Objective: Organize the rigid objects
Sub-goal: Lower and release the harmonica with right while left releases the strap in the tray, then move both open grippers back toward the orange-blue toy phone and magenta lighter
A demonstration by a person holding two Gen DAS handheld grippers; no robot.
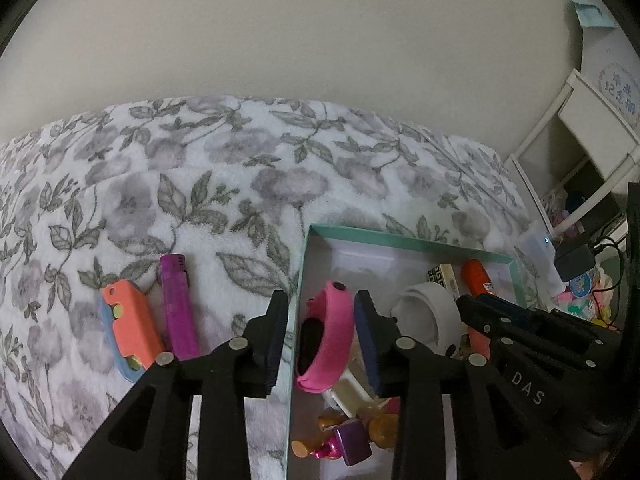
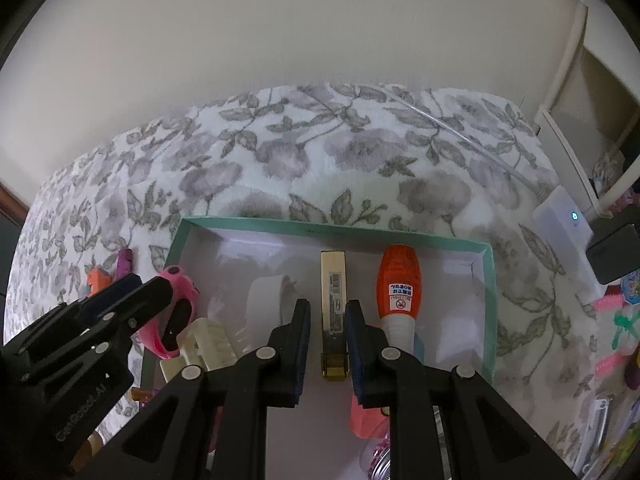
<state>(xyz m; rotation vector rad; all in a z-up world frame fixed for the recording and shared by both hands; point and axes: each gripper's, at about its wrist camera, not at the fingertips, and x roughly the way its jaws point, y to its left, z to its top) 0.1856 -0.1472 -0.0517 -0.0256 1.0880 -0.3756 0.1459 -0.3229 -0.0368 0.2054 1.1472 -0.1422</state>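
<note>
Pink band (image 1: pixel 326 338) stood between the released left tongs (image 1: pixel 320 336); right tongs (image 2: pixel 328 354) hung clenched, empty, over the gold tube (image 2: pixel 333 312) inside the box (image 2: pixel 332 229).

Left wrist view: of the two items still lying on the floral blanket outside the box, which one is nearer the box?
The purple lighter. It lies between the orange case and the teal box.

Two wrist fisheyes, both aimed steeply down, close over the teal box (image 1: pixel 404 241).

Left view sat over the box's left wall, with bedspread (image 1: pixel 224 168) beyond; right view sat over its middle. Both shared the pink band (image 2: pixel 176 312), orange bottle (image 2: pixel 400 288) and each other's gripper.
</note>
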